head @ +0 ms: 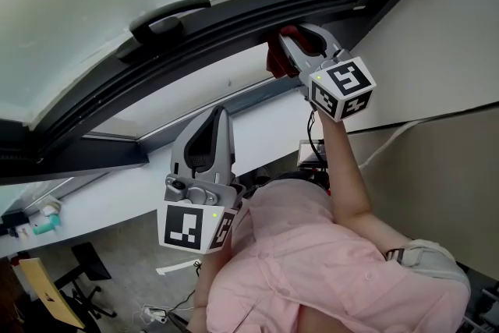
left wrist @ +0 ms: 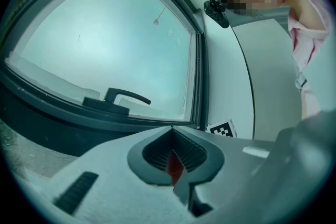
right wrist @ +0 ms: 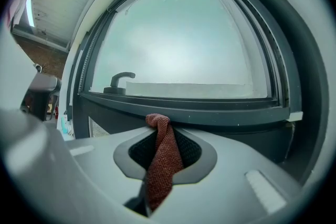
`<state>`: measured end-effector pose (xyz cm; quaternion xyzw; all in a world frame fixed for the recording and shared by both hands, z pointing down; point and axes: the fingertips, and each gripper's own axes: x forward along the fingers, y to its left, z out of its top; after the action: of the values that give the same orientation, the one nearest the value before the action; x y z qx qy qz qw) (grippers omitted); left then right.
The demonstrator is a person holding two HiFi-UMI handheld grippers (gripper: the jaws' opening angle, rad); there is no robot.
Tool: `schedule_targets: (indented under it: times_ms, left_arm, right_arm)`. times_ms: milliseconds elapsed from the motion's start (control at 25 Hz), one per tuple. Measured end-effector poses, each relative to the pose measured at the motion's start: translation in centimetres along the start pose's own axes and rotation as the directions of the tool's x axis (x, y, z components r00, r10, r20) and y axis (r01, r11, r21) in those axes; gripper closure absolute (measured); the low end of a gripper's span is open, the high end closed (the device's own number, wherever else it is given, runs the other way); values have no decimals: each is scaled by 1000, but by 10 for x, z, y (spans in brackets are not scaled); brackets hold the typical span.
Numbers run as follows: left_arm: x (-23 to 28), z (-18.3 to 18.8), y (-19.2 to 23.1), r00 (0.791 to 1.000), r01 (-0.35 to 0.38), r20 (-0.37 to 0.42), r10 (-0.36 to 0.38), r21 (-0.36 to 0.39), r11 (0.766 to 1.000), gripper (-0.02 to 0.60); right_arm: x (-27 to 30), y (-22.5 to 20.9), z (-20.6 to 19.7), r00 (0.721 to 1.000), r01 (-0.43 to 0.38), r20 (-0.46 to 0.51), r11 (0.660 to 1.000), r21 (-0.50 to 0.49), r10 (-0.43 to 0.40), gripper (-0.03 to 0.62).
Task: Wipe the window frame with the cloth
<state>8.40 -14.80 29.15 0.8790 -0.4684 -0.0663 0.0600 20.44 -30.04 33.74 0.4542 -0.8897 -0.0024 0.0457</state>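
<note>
- While the right gripper (head: 292, 43) was raised to the frame (head: 234, 18), its jaws were clamped on the cloth (head: 274, 58), a red knit strip whose bunched end stuck out past the tips.
- That bunched end lay straight ahead of the gripper, on the dark lower rail of the frame. It seemed to touch the rail, though the wide-angle right gripper view did not settle contact.
- The rail's long axis ran crosswise to the gripper: left to right in the right gripper view, and from lower left to upper right in the head view. The cloth met it towards the right-hand corner.
- The handle (head: 168, 18) sat on the same rail, well off to the left of the cloth, so most of the rail's length lay on that side.
- The left gripper (head: 218, 117) hung lower, apart from the frame, with its jaws drawn together and pointed up towards the glass. The right was clearly the nearer of the two, and it alone carried the cloth.
- By my reading, the wipe was under way or about to start. The next stroke would need to slide sideways along the rail towards the handle, keeping the cloth end pressed on the rail, not pushing further in.
</note>
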Motion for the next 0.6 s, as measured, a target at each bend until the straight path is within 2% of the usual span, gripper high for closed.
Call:
schedule_targets:
  times_ms: [600]
  left_arm:
    - [3,-2,0,1000,-31,6,31,-1,1000,584]
  right_arm:
    - [-4,-7,-1,1000,-10,7,1000,-6,10,534]
